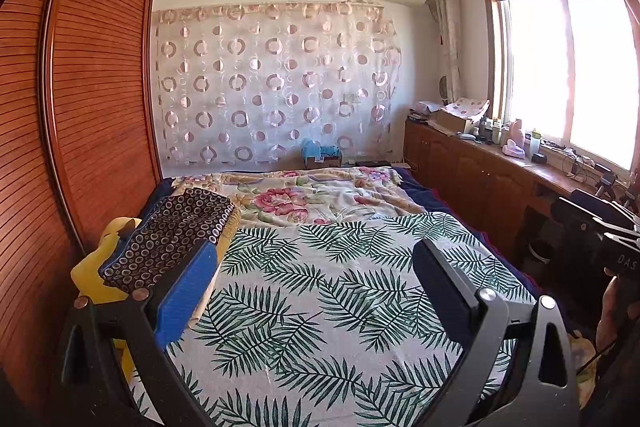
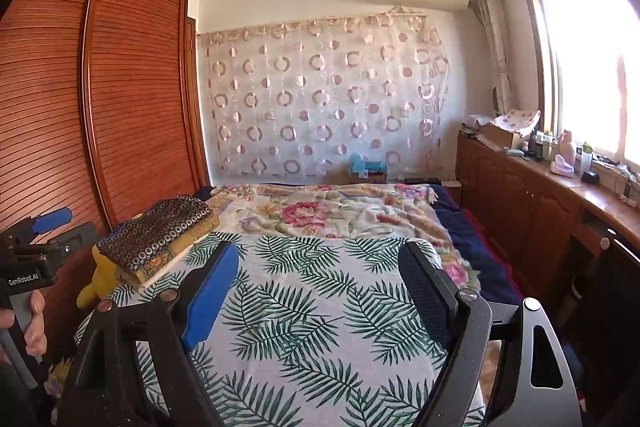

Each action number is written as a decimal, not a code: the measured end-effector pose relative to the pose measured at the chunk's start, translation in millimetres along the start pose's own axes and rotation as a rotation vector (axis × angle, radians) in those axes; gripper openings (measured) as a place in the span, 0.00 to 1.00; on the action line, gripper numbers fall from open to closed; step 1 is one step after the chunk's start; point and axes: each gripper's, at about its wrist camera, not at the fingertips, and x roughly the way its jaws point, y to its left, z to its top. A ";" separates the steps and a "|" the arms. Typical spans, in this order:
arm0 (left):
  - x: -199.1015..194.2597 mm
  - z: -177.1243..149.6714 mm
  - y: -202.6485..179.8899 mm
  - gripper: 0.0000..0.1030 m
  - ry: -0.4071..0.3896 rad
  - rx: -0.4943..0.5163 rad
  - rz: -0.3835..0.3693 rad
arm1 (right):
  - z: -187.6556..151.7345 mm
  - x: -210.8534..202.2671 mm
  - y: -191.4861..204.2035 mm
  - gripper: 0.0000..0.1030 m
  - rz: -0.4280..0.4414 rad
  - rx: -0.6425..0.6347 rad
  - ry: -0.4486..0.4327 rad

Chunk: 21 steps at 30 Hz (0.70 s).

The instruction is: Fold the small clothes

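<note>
A stack of folded clothes with a dark ring-patterned piece on top [image 1: 172,231] lies at the bed's left edge; it also shows in the right wrist view [image 2: 158,235]. My left gripper [image 1: 316,267] is open and empty above the palm-leaf sheet [image 1: 320,287], just right of the stack. My right gripper [image 2: 320,271] is open and empty over the same sheet [image 2: 312,307]. The left gripper's body [image 2: 32,259] shows at the left edge of the right wrist view, and the right gripper's body [image 1: 612,239] at the right edge of the left wrist view.
A yellow soft toy [image 1: 96,275] sits under the stack by the wooden wardrobe [image 1: 80,107]. A floral blanket [image 1: 312,195] covers the far half of the bed. A wooden cabinet [image 1: 480,171] with clutter runs along the window on the right.
</note>
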 end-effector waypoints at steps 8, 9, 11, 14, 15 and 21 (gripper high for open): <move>-0.2 -0.2 0.9 0.96 0.000 0.001 0.000 | -0.4 0.1 -1.1 0.81 0.003 -0.003 -0.004; -0.1 -2.3 1.2 0.96 0.000 0.001 0.000 | -0.1 0.3 -1.4 0.81 0.002 -0.004 -0.005; 0.2 -1.4 -0.2 0.96 0.000 0.001 0.001 | -0.5 0.3 -1.6 0.81 0.003 -0.004 -0.005; 0.3 -2.0 0.7 0.96 0.001 0.000 0.000 | -0.5 0.3 -2.0 0.81 0.003 -0.004 -0.005; 0.3 -1.2 -0.1 0.96 0.001 0.002 0.000 | -0.4 0.4 -2.0 0.81 0.002 -0.004 -0.005; 0.3 -1.5 0.7 0.96 0.001 0.001 0.000 | 0.3 0.5 -2.1 0.81 0.001 -0.004 -0.008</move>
